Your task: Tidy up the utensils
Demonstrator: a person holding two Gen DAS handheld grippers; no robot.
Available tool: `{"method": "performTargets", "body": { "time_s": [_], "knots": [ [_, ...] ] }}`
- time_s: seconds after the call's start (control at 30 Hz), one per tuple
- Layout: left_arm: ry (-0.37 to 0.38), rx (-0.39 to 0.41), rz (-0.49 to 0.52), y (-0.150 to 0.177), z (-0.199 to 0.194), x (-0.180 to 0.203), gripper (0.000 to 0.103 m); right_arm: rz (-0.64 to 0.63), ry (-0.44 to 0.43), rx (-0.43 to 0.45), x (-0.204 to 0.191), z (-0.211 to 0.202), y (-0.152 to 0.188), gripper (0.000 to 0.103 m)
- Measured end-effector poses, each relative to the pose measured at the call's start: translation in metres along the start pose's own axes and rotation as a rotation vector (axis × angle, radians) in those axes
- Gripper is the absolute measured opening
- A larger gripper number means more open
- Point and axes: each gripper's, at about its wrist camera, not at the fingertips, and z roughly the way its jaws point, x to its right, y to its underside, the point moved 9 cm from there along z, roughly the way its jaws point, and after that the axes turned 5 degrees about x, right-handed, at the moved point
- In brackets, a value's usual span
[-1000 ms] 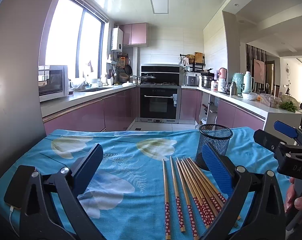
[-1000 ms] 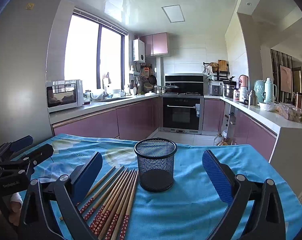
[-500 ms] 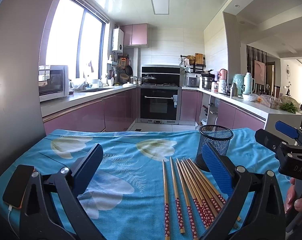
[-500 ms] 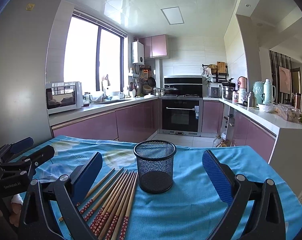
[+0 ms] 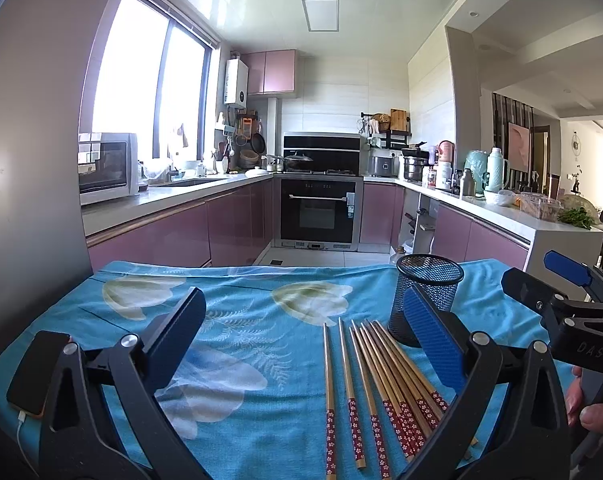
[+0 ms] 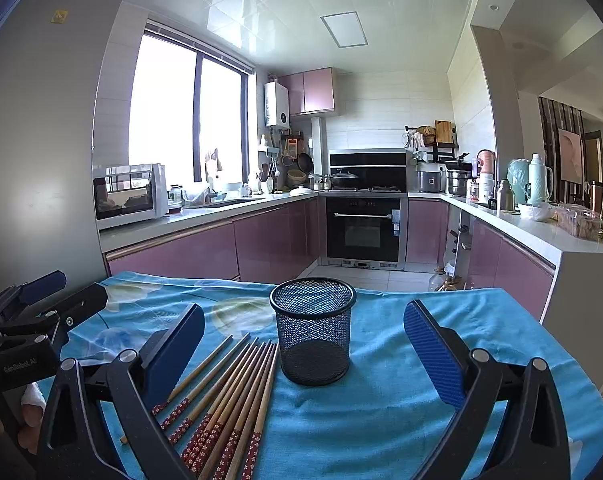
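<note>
Several wooden chopsticks (image 5: 375,384) with red flowered ends lie side by side on the blue tablecloth (image 5: 261,312). A black mesh cup (image 5: 427,300) stands upright just right of their tips. My left gripper (image 5: 305,332) is open and empty, hovering above the cloth, left of the chopsticks. In the right wrist view the mesh cup (image 6: 312,330) is empty and stands between the fingers of my right gripper (image 6: 303,344), which is open and empty. The chopsticks (image 6: 229,396) lie left of the cup. Each gripper shows in the other's view, the right one (image 5: 561,304) and the left one (image 6: 33,312).
A phone (image 5: 37,372) on a cable lies at the cloth's left edge. Past the table's far edge is the kitchen floor with pink cabinets (image 5: 173,236), an oven (image 5: 319,212) and a counter (image 5: 541,224) at right. A grey wall (image 6: 41,140) stands close on the left.
Both grippers have shifted only slightly; the views are tilted a touch lower than a second ago. The chopsticks and cup have not moved.
</note>
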Motion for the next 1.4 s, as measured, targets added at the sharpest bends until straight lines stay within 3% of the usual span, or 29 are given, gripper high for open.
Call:
{"method": "performTargets", "body": {
  "time_s": [1.4],
  "knots": [
    [0.005,-0.006,-0.002,0.0011,0.0004,0.0029,0.098,0.013,0.003,-0.005,0.0045,0.0011,0.0045,0.097]
  ]
}}
